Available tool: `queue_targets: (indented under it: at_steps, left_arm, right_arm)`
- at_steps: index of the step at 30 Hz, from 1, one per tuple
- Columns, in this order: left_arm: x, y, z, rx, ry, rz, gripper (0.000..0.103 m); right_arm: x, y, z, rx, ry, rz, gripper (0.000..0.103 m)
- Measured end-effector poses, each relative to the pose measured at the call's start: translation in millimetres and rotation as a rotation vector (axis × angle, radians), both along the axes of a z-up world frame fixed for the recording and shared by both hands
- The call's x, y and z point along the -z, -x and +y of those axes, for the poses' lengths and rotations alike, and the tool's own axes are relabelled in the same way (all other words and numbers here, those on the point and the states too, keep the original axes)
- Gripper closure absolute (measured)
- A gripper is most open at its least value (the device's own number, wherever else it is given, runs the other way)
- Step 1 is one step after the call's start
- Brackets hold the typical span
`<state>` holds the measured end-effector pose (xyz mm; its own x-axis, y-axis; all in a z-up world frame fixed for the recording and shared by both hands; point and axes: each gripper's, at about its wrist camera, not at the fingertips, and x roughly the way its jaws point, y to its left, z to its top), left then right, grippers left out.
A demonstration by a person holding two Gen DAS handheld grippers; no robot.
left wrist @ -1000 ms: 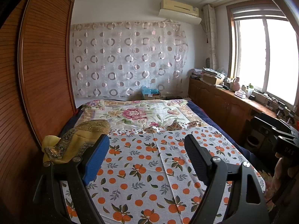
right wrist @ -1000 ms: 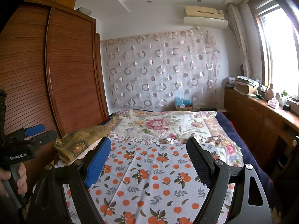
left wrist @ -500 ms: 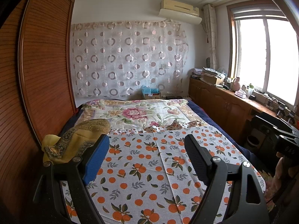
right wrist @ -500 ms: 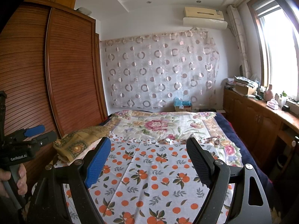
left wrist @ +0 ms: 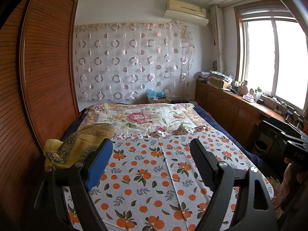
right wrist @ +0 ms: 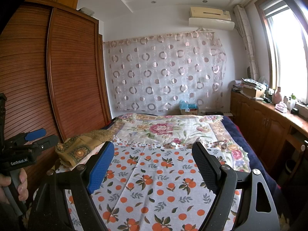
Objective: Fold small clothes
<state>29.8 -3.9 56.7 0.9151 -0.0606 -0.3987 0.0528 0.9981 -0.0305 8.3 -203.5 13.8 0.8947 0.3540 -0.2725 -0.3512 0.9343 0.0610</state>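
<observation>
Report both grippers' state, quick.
Left gripper: open, holding nothing, above the bed.
Right gripper: open, holding nothing.

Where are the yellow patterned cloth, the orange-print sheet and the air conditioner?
yellow patterned cloth (left wrist: 80,146), left wrist view, its folded middle.
orange-print sheet (left wrist: 154,173), left wrist view, bare centre.
air conditioner (right wrist: 210,18), right wrist view, front panel.

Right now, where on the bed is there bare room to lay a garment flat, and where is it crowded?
Free: the orange-print sheet, from the yellow patterned cloth at the wardrobe side across to the bed's window-side edge. The floral quilt beyond it also looks bare. Crowded: the left edge under that bunched cloth, and the cluttered cabinet top. Both hand-held grippers are open and empty.
</observation>
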Motion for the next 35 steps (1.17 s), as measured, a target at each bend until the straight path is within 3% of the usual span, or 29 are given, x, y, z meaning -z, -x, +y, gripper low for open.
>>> queue_targets:
  at_steps: [35]
  left_arm:
    - [4.1,1.4,0.6,0.001,0.0,-0.002,0.02]
  right_arm:
    - [-0.3,-1.4,-2.2,-0.003,-0.003,0.0,0.019]
